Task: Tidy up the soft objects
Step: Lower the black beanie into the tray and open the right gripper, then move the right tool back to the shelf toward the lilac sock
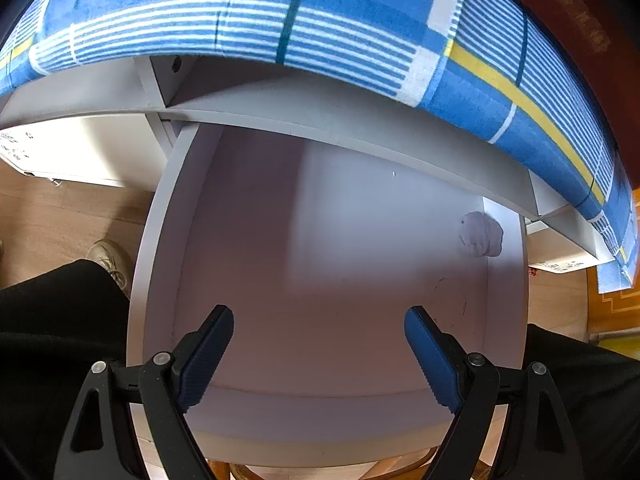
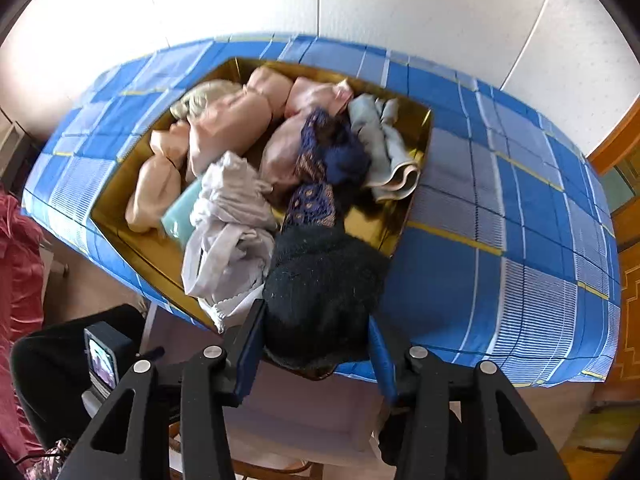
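At far left of the right wrist view, a red satin cloth (image 2: 22, 264) hangs beside the desk covered in a blue checked cloth (image 2: 532, 216). On it sits a gold rectangular tray (image 2: 416, 208) heaped with soft objects: peach satin pieces (image 2: 224, 128), a pale grey crumpled garment (image 2: 232, 224), a navy patterned fabric (image 2: 320, 168) and a folded grey-blue cloth (image 2: 384, 148). At the tray's near edge, the right gripper (image 2: 316, 344) straddles a black fuzzy knitted bundle (image 2: 324, 284); whether its pads press on it or stand just clear cannot be told. Below the desk, the left gripper (image 1: 320, 348) hangs wide apart and empty over a white open drawer (image 1: 160, 240), where one small white fluffy item (image 1: 480, 234) lies near the right wall. Judged step: take the bundle out of the tray and carry it to the drawer. Grip deep into the knit so no loose yarn trails, lift clear of the tray rim without snagging the grey garment, then set it beside the fluffy item.
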`<control>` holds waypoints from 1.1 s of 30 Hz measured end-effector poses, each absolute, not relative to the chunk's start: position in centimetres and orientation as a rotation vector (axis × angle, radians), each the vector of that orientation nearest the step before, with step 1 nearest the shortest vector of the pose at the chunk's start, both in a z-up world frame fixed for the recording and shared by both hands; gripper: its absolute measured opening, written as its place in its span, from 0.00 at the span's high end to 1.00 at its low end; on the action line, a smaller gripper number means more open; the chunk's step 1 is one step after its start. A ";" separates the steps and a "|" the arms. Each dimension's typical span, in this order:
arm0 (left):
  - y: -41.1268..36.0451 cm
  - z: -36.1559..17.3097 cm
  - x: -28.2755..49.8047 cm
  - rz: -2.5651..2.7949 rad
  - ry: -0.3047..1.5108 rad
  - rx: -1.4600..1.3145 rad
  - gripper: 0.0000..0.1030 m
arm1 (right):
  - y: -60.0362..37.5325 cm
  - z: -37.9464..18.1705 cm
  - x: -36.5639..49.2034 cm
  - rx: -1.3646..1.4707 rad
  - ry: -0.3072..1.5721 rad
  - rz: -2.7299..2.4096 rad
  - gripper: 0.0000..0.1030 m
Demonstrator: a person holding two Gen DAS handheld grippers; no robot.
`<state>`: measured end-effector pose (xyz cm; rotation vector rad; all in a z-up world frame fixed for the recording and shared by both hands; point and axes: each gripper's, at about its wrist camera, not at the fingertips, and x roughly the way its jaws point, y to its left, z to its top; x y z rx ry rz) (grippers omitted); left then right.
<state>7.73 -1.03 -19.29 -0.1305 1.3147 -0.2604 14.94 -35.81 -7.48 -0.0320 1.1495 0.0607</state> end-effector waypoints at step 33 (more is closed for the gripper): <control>-1.5 -21.1 7.9 -0.197 1.350 -0.093 0.15 | -36.5 -11.7 6.0 -0.017 0.986 0.240 0.54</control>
